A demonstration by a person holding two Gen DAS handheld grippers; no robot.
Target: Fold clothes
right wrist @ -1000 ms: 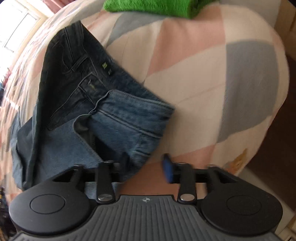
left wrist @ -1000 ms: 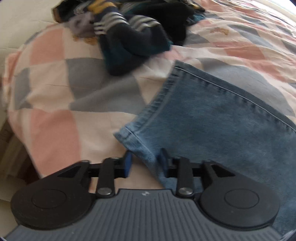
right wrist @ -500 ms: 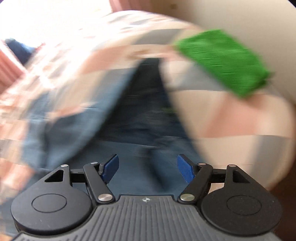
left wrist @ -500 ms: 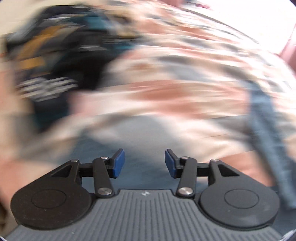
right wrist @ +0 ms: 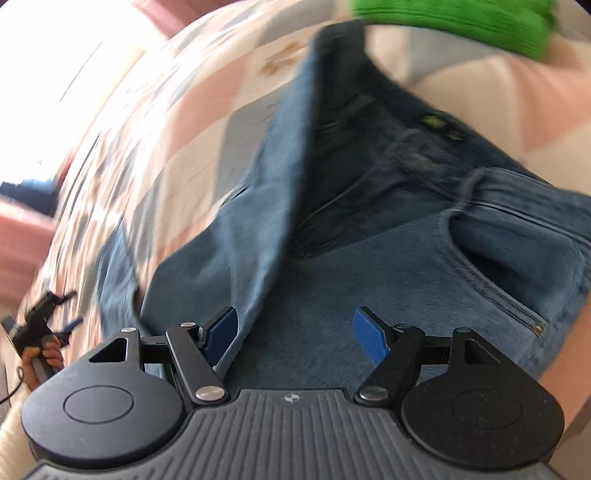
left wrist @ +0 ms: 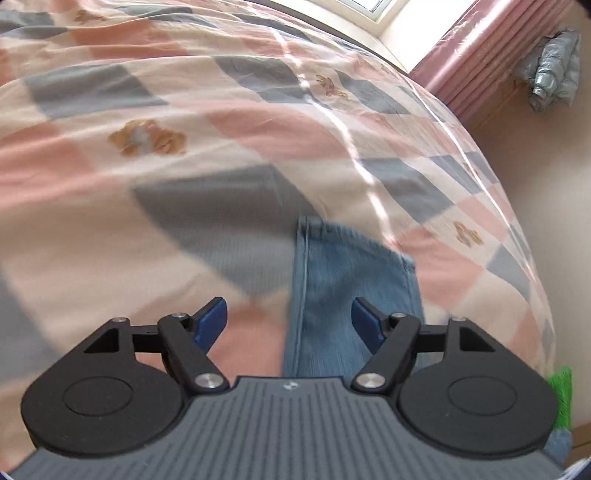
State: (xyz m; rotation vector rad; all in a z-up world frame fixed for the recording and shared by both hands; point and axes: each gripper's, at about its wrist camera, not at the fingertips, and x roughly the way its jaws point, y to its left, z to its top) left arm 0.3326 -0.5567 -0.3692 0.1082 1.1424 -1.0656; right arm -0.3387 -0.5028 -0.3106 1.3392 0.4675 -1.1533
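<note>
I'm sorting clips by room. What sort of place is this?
Most likely a bedroom: a pink, grey and cream checked quilt covers a bed, pink curtains hang beside a bright window, and blue denim jeans lie on it.

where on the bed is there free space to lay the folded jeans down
Bare checked quilt spreads beyond and left of the light-blue jeans leg, toward the window side. It is crowded near the green knitted garment, where the jeans' dark denim waistband lies bunched.

Jeans [right wrist: 369, 229] spread on the bed [left wrist: 221, 122], waist end toward the towel [right wrist: 454, 18] at the bed's far edge, leg [left wrist: 351, 280] running off to the left, hem well short of that side.
</note>
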